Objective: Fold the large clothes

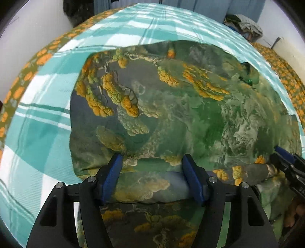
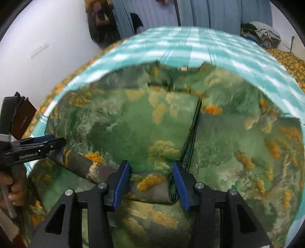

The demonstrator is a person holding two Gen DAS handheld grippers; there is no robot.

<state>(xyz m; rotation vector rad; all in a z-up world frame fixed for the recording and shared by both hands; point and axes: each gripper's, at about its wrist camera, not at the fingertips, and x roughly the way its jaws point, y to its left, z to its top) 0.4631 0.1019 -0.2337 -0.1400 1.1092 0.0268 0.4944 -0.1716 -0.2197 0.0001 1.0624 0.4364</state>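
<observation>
A large green garment with orange and cream cloud print (image 1: 171, 114) lies spread on the bed; it also fills the right wrist view (image 2: 152, 122). A rolled fold of its near edge (image 1: 152, 183) runs across in front of both grippers. My left gripper (image 1: 152, 164) is open, its blue pads on either side of this fold. My right gripper (image 2: 150, 169) is open too, straddling the same rolled edge (image 2: 152, 187). The right gripper shows at the right edge of the left wrist view (image 1: 286, 162); the left gripper shows at the left of the right wrist view (image 2: 38, 146).
The bed has a teal and white checked sheet (image 1: 47, 118) over an orange-flowered cover (image 1: 43, 57). A pile of clothes (image 1: 244, 24) sits at the far right corner. White walls and blue curtains (image 2: 209, 13) stand behind the bed.
</observation>
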